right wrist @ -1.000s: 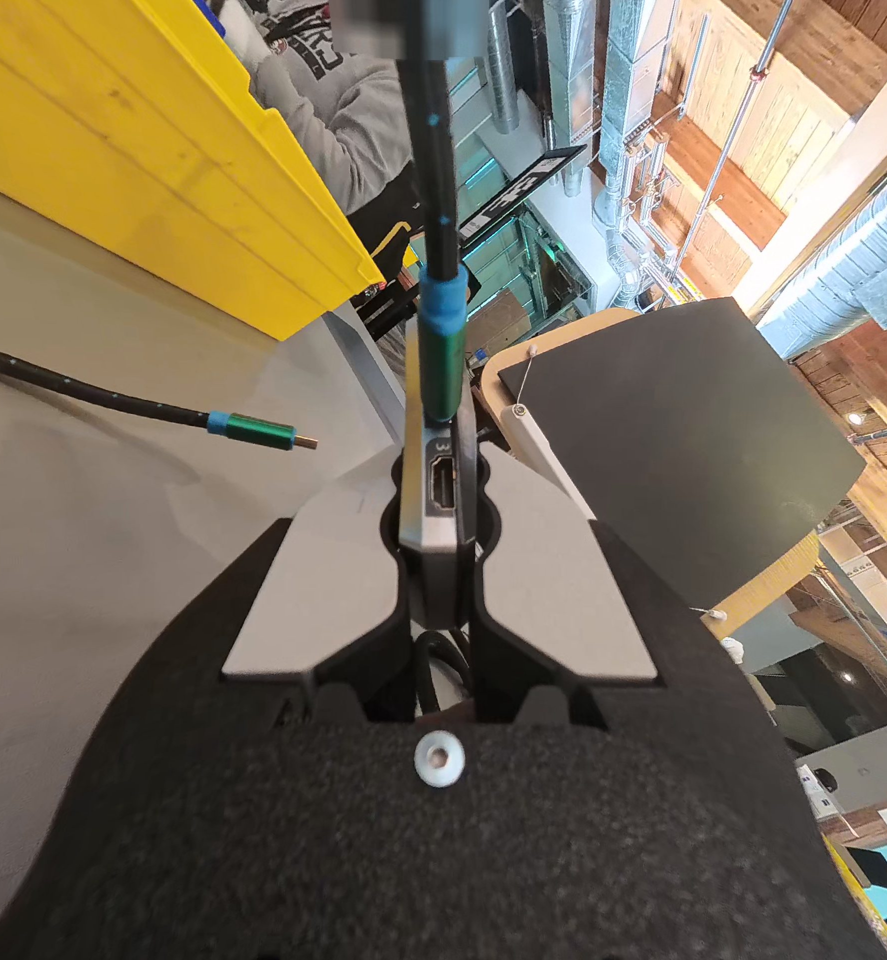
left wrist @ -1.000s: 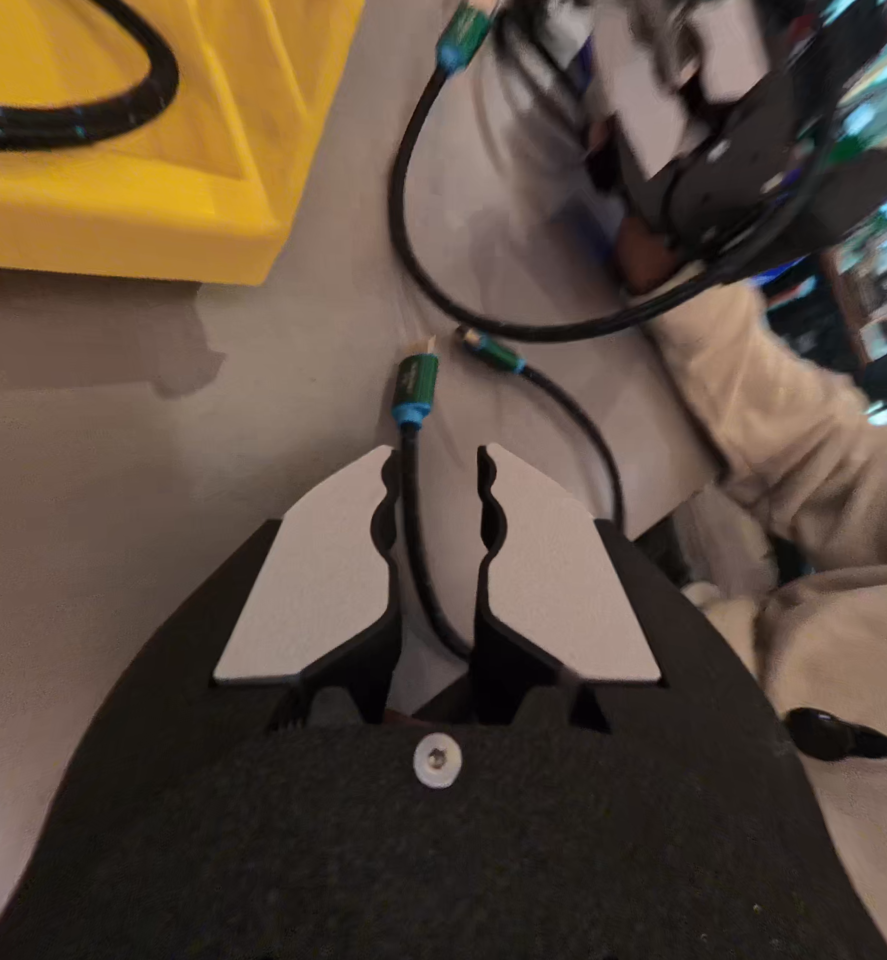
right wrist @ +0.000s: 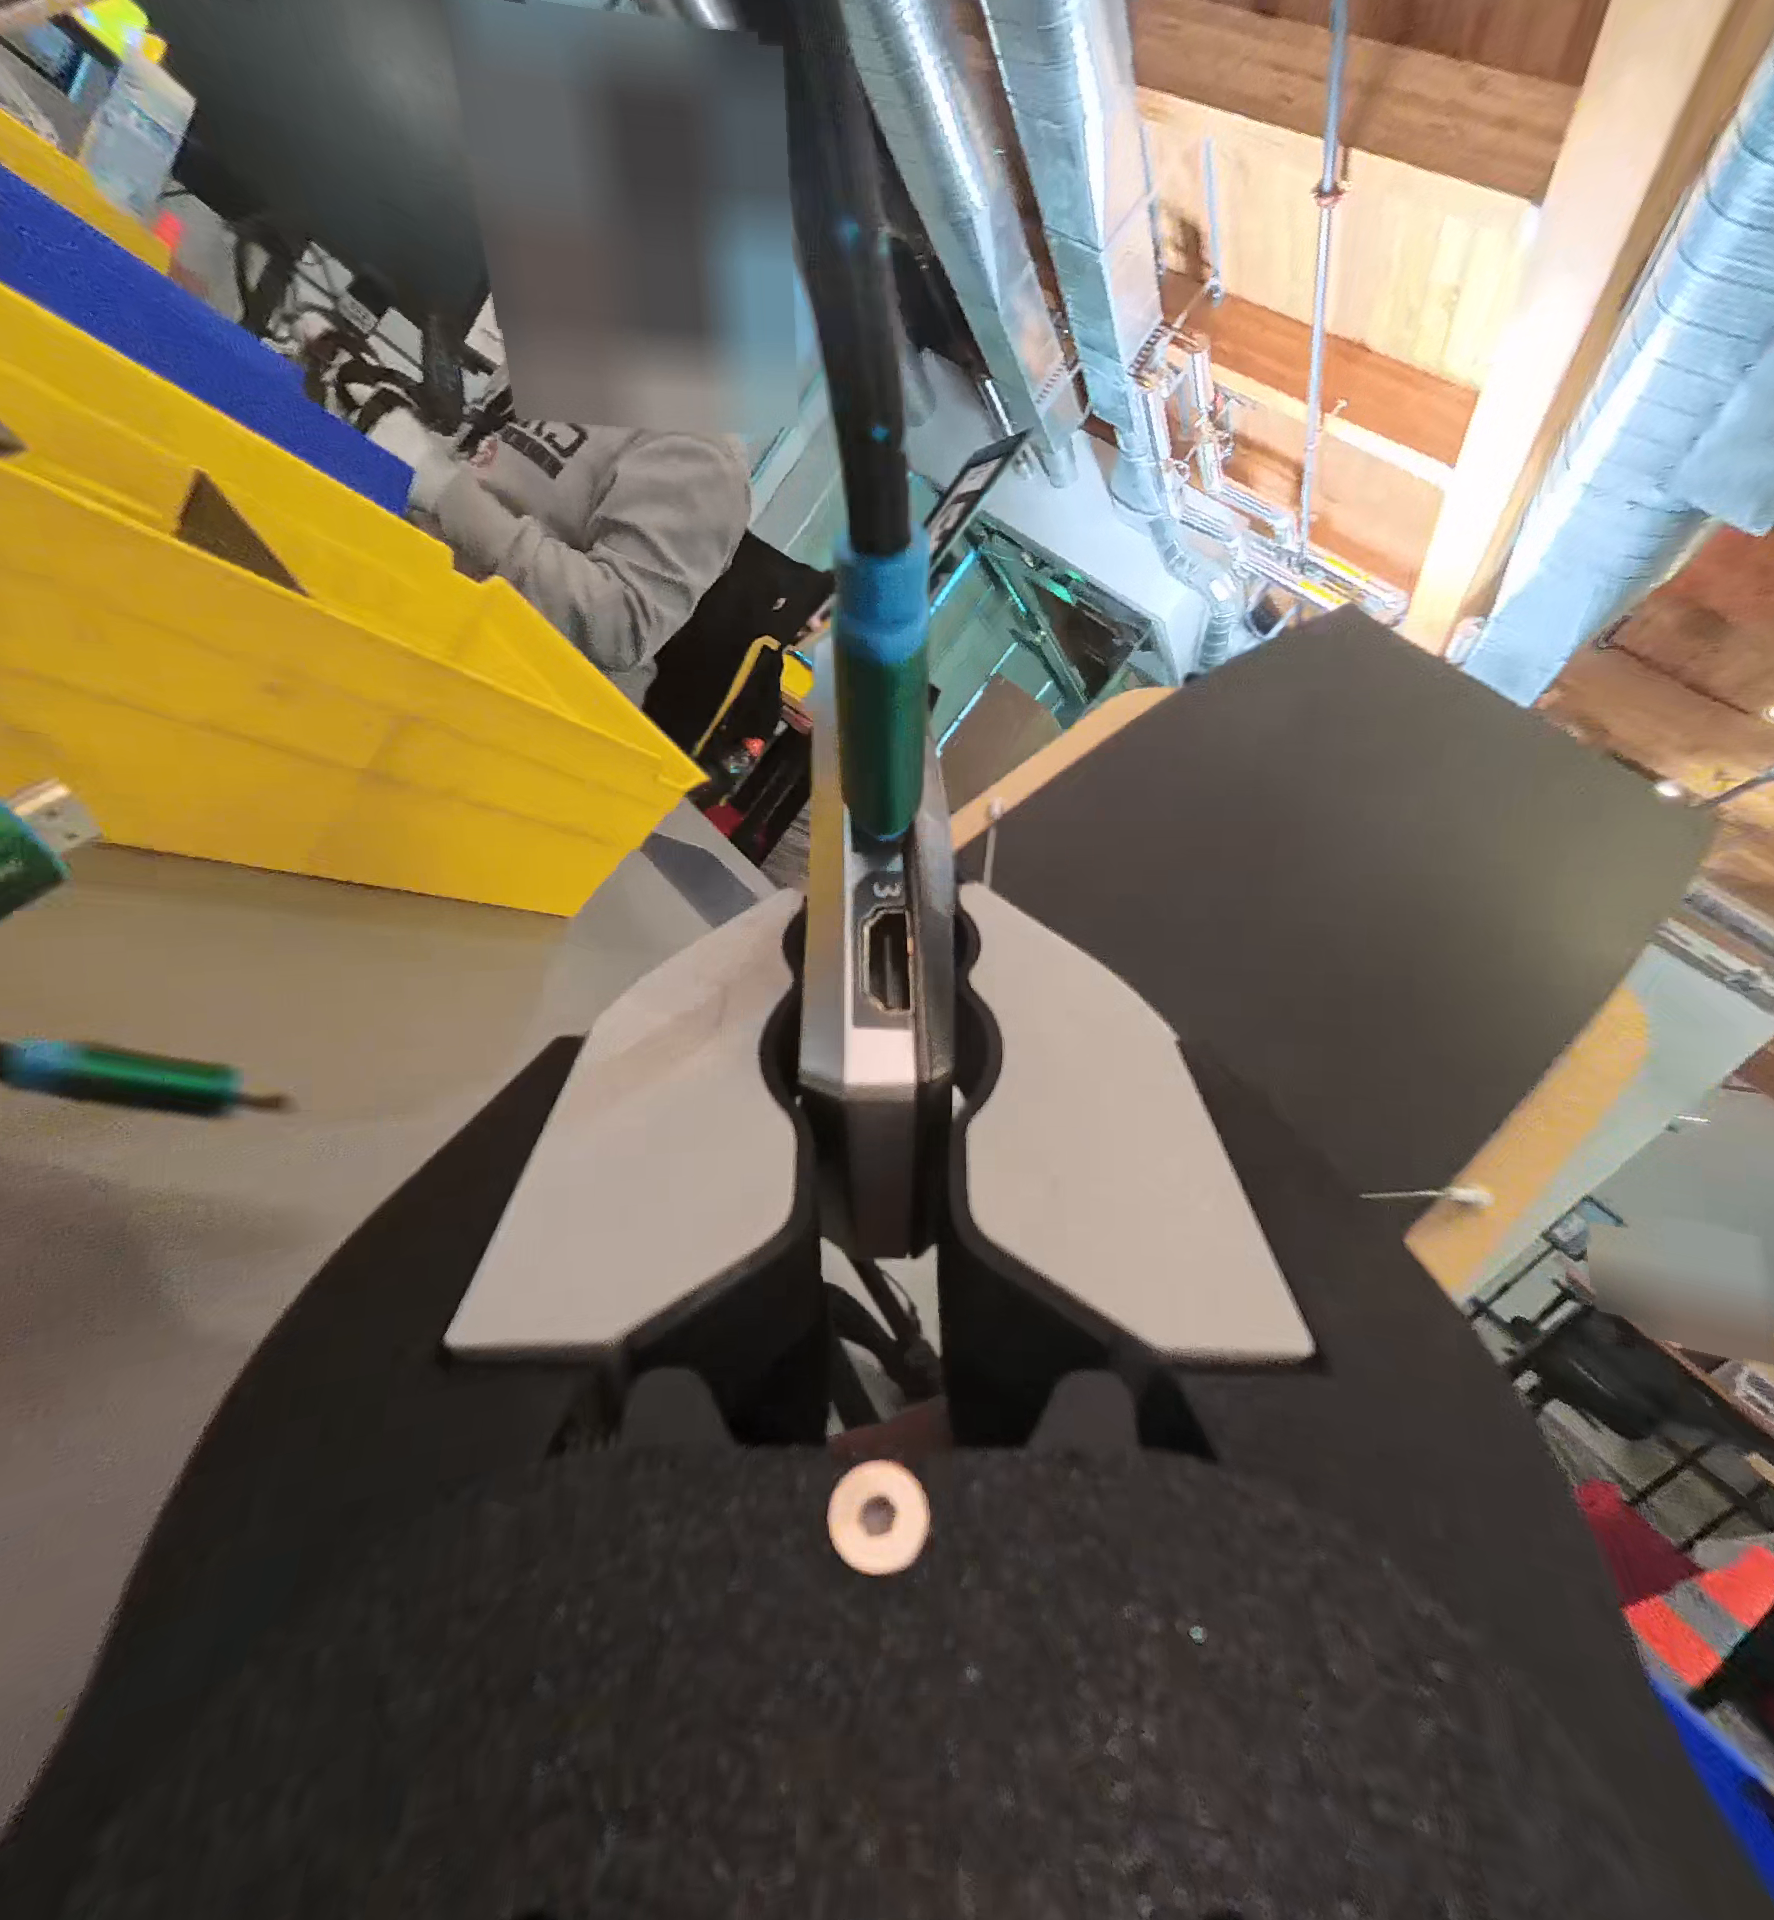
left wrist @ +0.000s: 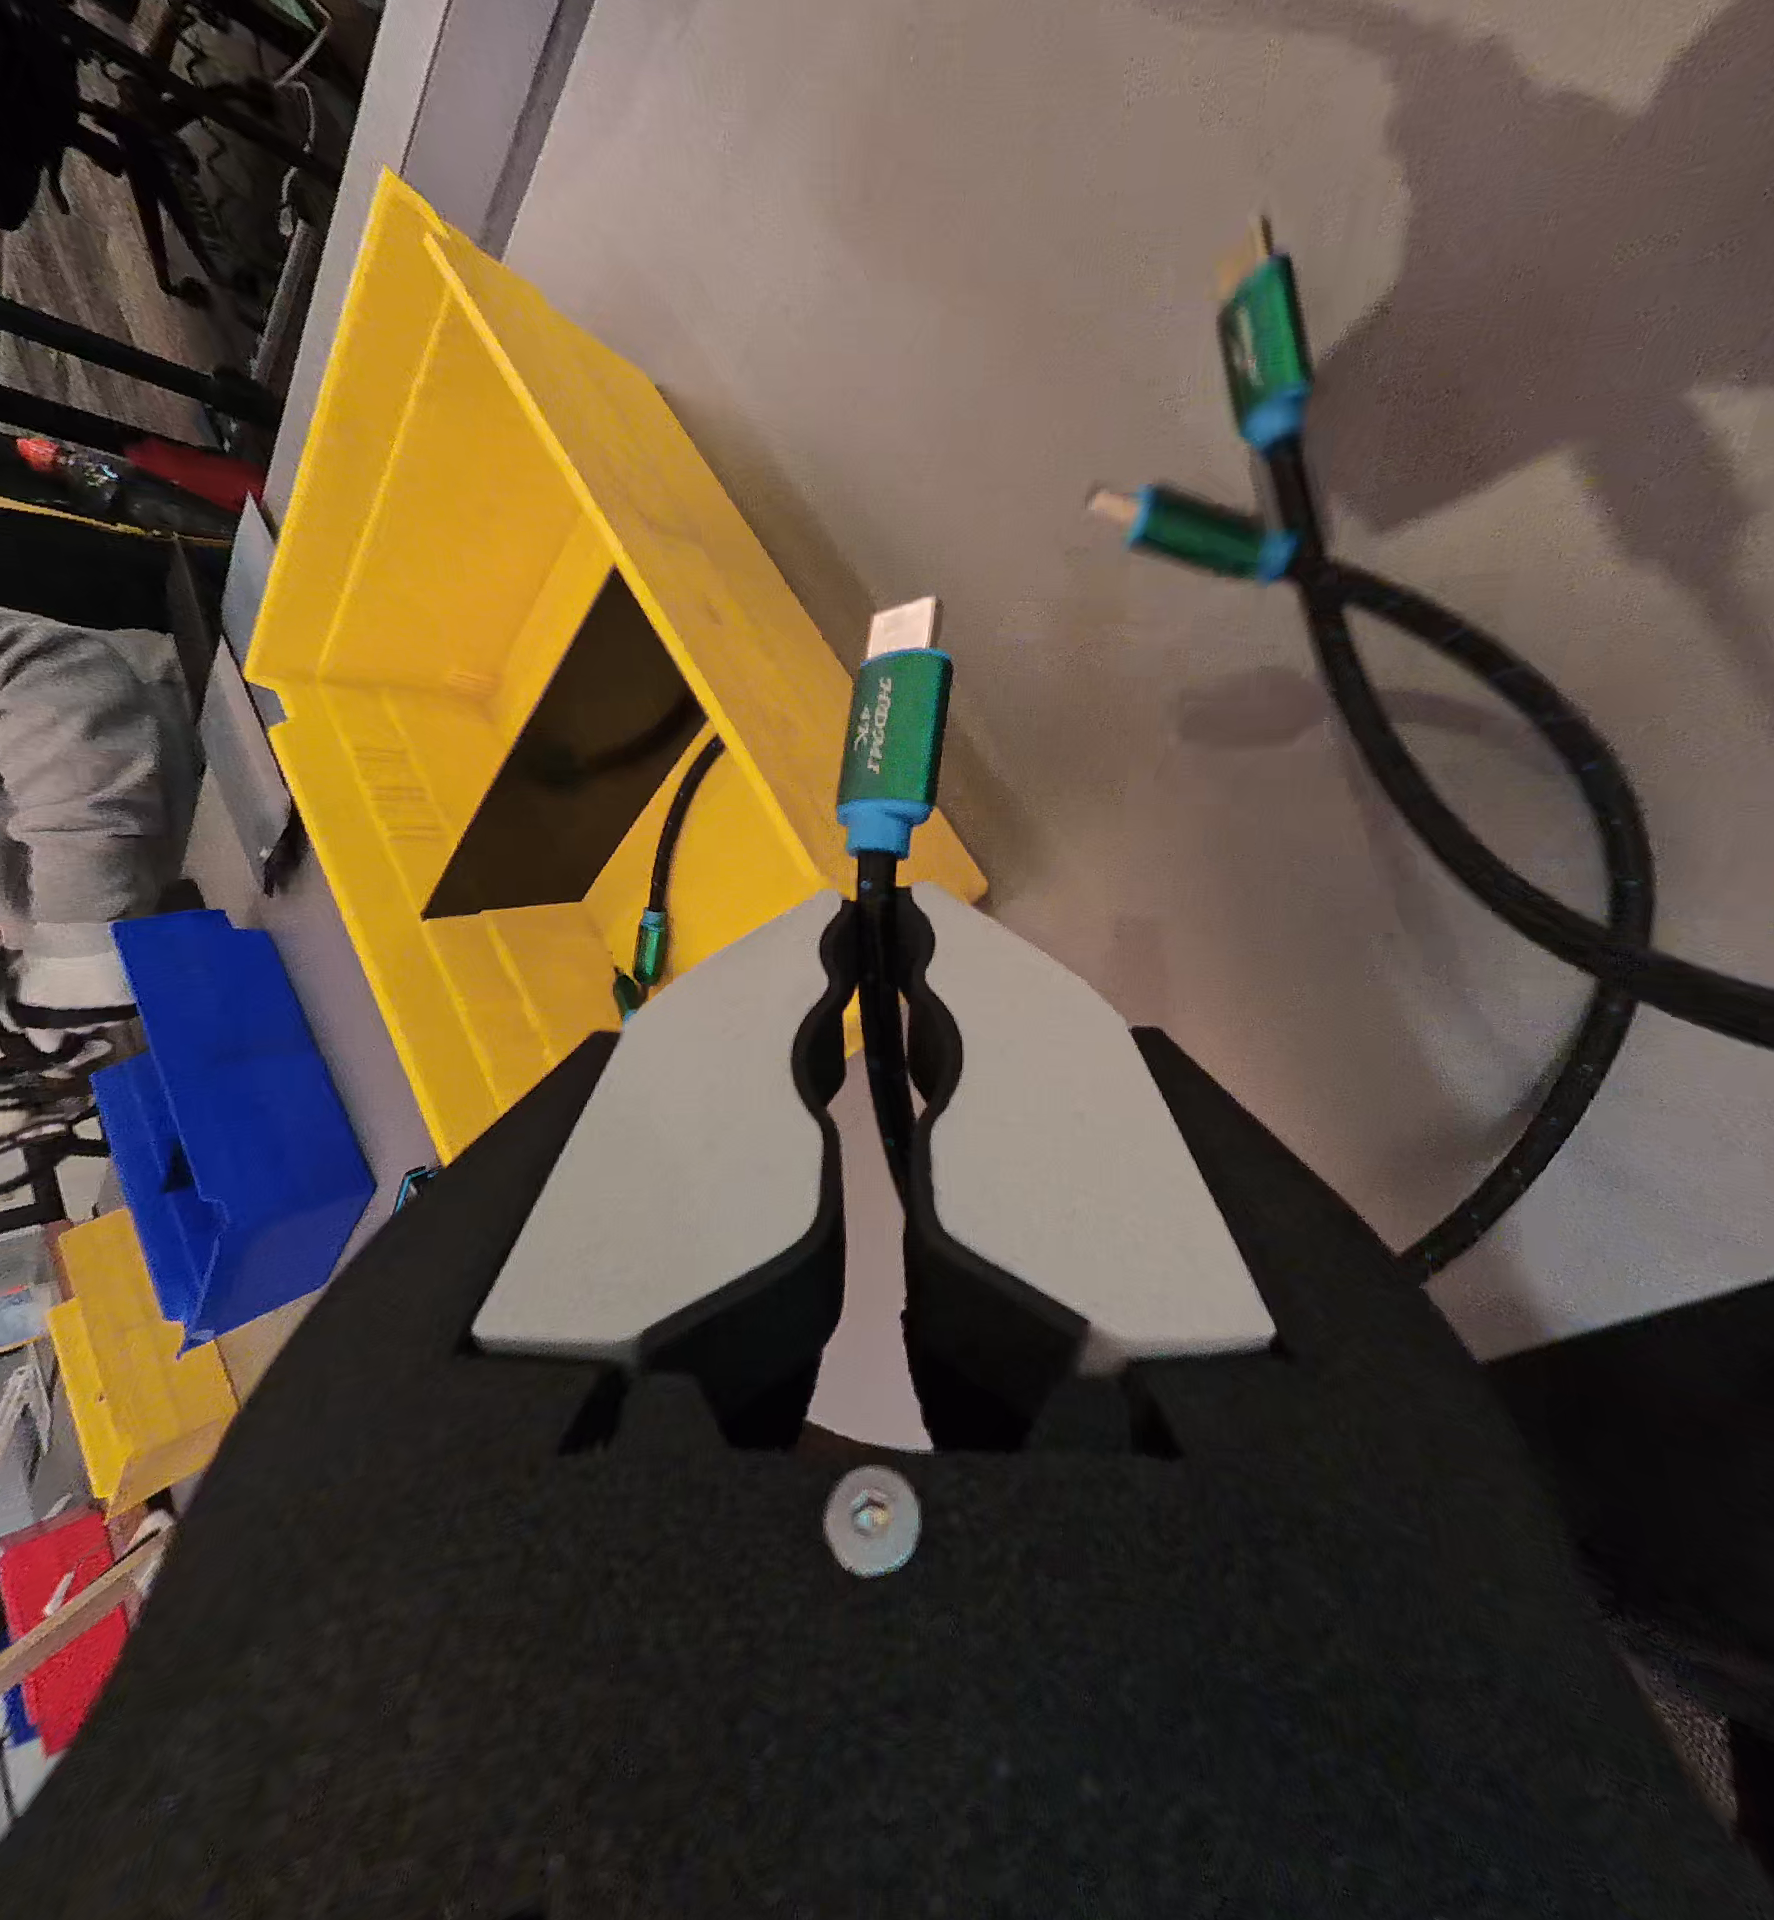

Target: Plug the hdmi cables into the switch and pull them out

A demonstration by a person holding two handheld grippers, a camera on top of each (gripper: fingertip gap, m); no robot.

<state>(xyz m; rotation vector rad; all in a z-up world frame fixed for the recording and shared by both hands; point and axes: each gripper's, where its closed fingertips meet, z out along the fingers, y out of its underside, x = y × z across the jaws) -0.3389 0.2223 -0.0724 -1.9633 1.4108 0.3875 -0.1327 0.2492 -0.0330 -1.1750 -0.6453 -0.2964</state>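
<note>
Holding: my left gripper clamps a cable, plug pointing forward; right gripper clamps the switch (free port faces me, one plug seated).

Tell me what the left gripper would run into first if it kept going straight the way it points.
Probably the grey table. The left gripper, shut on a cable, carries its green plug out front, so that plug would likely touch first, just right of the yellow bin. Depth is unclear.
</note>
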